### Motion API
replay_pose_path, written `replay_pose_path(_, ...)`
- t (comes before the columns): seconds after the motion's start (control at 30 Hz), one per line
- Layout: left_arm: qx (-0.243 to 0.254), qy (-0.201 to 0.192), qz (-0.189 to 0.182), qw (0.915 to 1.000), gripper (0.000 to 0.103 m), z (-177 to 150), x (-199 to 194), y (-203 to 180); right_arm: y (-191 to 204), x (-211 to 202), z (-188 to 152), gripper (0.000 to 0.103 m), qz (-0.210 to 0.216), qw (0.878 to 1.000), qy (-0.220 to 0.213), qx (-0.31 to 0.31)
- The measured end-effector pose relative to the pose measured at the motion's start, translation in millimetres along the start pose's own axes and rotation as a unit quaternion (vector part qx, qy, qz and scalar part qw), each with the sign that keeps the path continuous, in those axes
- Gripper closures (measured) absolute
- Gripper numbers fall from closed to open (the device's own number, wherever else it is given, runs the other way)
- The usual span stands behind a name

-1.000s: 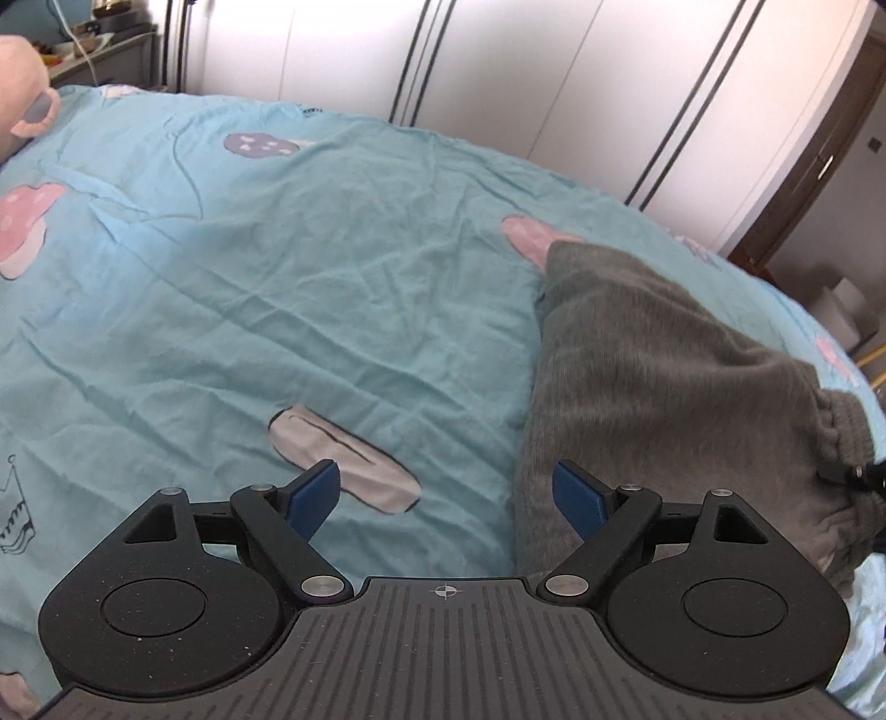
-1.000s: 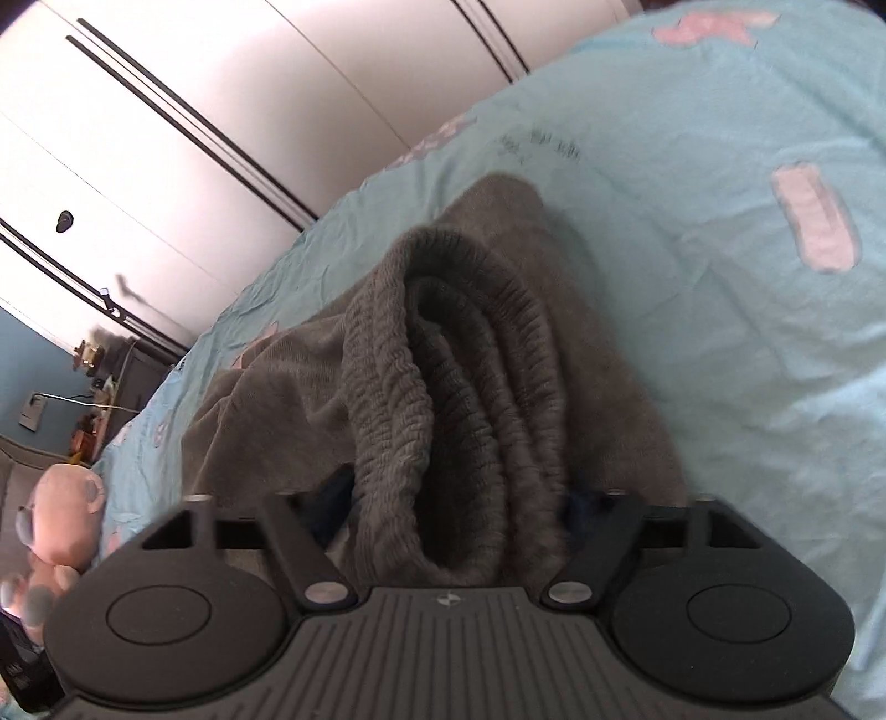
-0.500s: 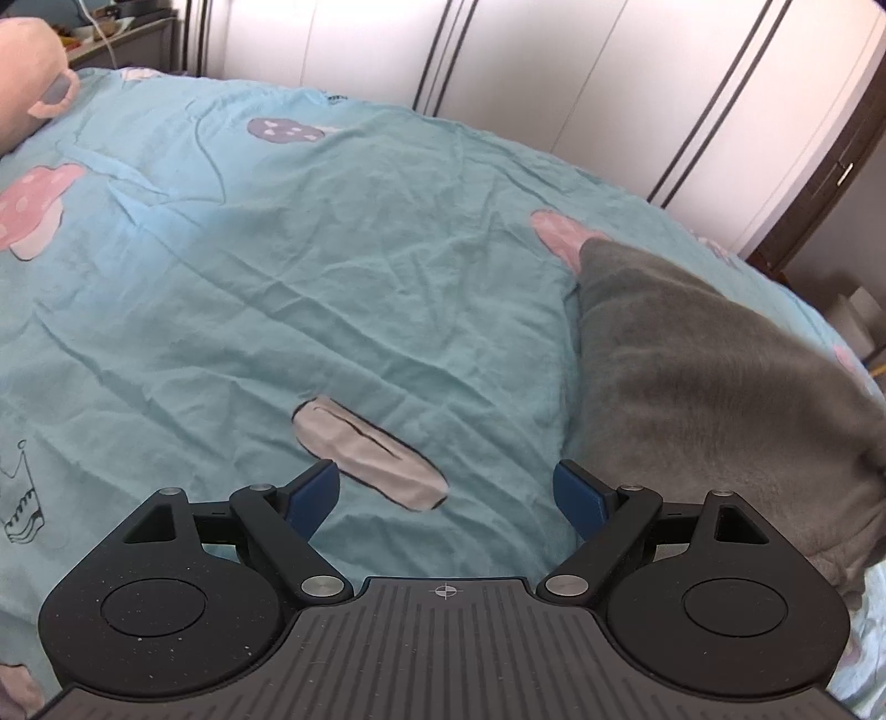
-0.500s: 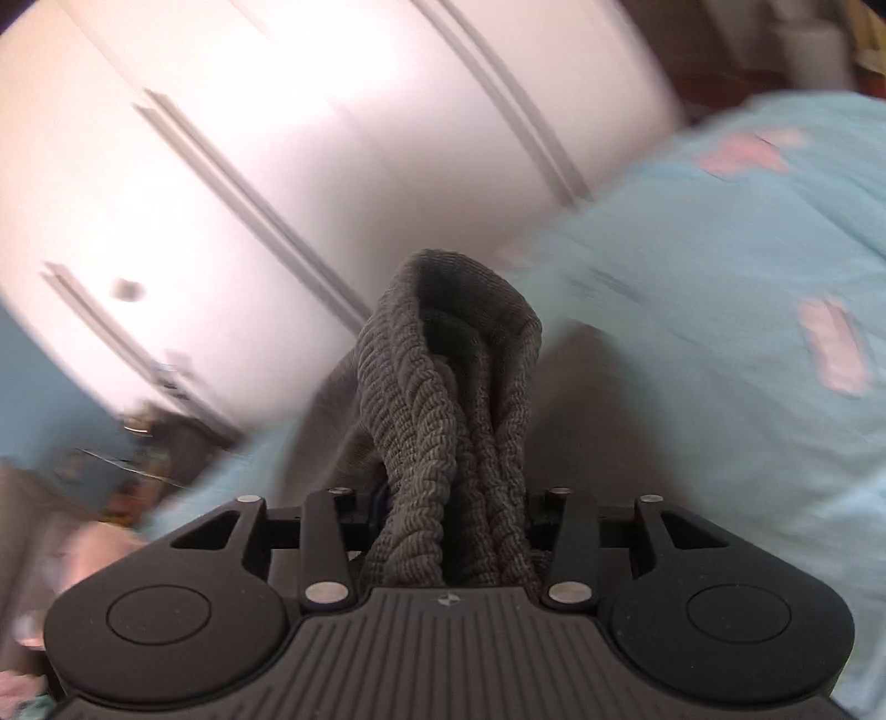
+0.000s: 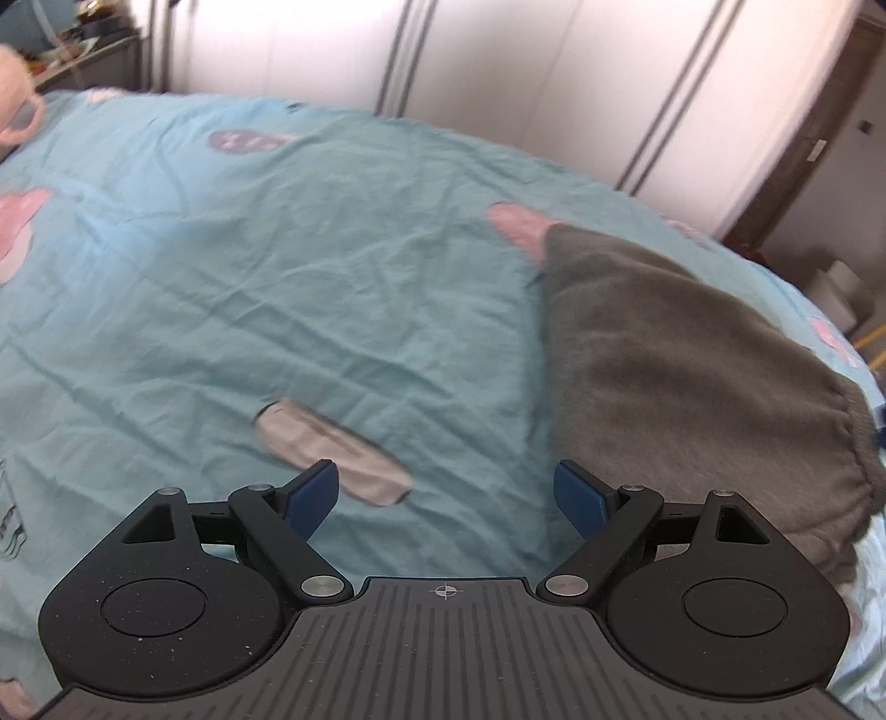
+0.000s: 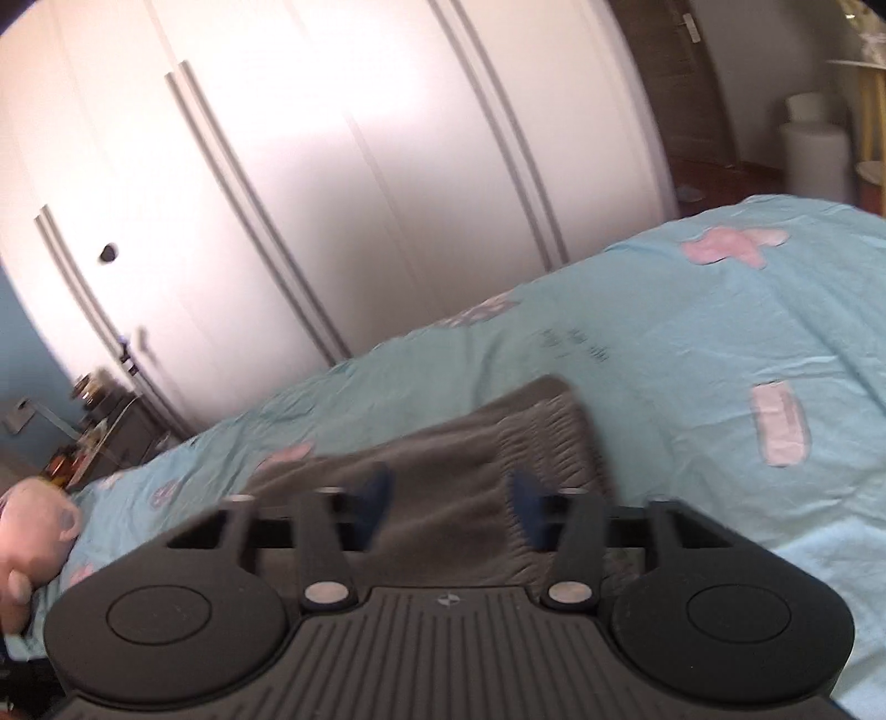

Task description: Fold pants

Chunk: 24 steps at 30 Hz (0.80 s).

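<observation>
The grey sweatpants (image 5: 681,360) lie folded on the light blue bedsheet (image 5: 288,288), at the right of the left wrist view. My left gripper (image 5: 446,495) is open and empty, hovering over the sheet just left of the pants. In the right wrist view the pants (image 6: 476,459) lie flat with the ribbed waistband (image 6: 548,437) facing me. My right gripper (image 6: 451,504) is open above the pants, its blue pads apart and holding nothing. That view is blurred by motion.
White wardrobe doors (image 6: 343,183) stand behind the bed. A pink plush toy (image 6: 27,531) lies at the far left of the bed. A dark door (image 5: 808,149) and white containers (image 6: 814,149) are on the right. A cluttered side table (image 5: 83,44) stands at the back left.
My right gripper opened and let go of the bunched waistband; the pants now lie flat on the bed. My left gripper stayed open, shifting slightly.
</observation>
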<state>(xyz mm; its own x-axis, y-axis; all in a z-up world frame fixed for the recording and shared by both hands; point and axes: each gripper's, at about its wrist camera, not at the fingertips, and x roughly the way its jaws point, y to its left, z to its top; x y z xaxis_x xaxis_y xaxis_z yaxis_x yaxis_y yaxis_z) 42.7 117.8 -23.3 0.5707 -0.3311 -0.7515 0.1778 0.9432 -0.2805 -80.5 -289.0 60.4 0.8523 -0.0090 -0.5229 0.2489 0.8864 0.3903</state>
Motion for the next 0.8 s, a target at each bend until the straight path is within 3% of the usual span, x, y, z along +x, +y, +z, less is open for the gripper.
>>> replay_pose_path(0.17,0.027,-0.018,-0.065,0.9973,0.013,-1,-9,-16,6,40,-47,0.075,-0.001,0.993,0.119,-0.005)
replay_pose_path(0.3,0.047,-0.026,-0.099,0.9936,0.013,6,-7,-48,19,42,-65,0.073,-0.015,0.992,0.110,-0.064)
replay_pose_path(0.43,0.092,-0.030,-0.113,0.9889,0.013,1,8,-80,17,38,-60,0.072,-0.014,0.992,0.117,-0.036)
replay_pose_path(0.5,0.126,-0.023,-0.079,0.9887,0.015,-8,21,-90,14,34,-58,0.072,-0.011,0.993,0.117,-0.028)
replay_pose_path(0.57,0.168,-0.006,0.001,0.9857,0.015,-19,38,-92,14,35,-60,0.071,-0.012,0.992,0.117,-0.038)
replay_pose_path(0.6,0.180,-0.004,0.018,0.9835,0.013,-24,45,-87,16,34,-61,0.068,-0.012,0.992,0.117,-0.044)
replay_pose_path(0.73,0.098,0.023,0.002,0.9949,0.011,-13,54,-55,26,40,-64,0.059,-0.009,0.990,0.123,-0.067)
replay_pose_path(0.8,0.085,0.017,0.018,0.9961,0.011,-6,52,-47,31,47,-63,0.045,-0.006,0.989,0.127,-0.076)
